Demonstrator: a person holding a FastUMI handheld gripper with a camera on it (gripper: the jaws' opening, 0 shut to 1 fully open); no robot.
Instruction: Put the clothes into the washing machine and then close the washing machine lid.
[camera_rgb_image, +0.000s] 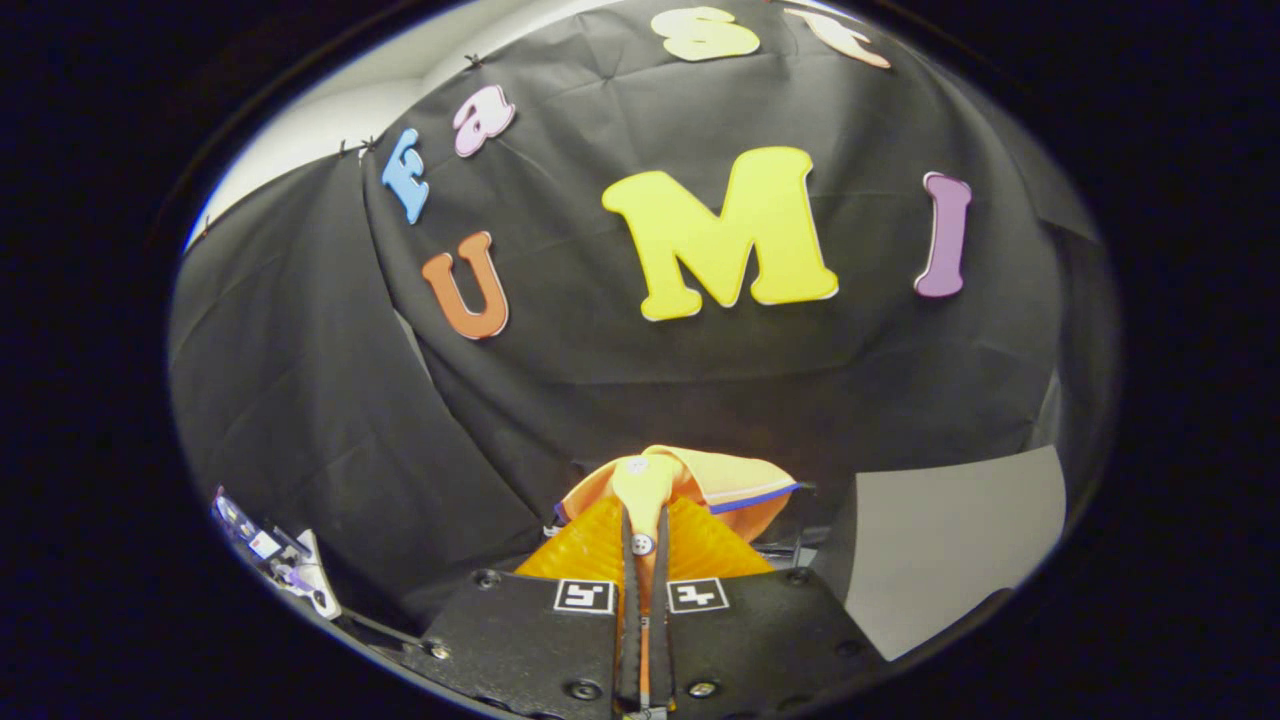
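My gripper (643, 520) is shut on an orange garment (700, 480). Its ribbed orange fingers (585, 545) press together with a strip of the cloth and a white button pinched between them. The garment has a blue-trimmed edge and bunches up just beyond the fingertips, held up in front of the black cloth wall. A small corner of a white appliance (275, 560) with a panel shows low to the left of the fingers.
A pale grey flat surface (950, 540) lies to the right of the fingers. The black cloth wall (700, 380) hangs close ahead, with a light wall above it at the upper left.
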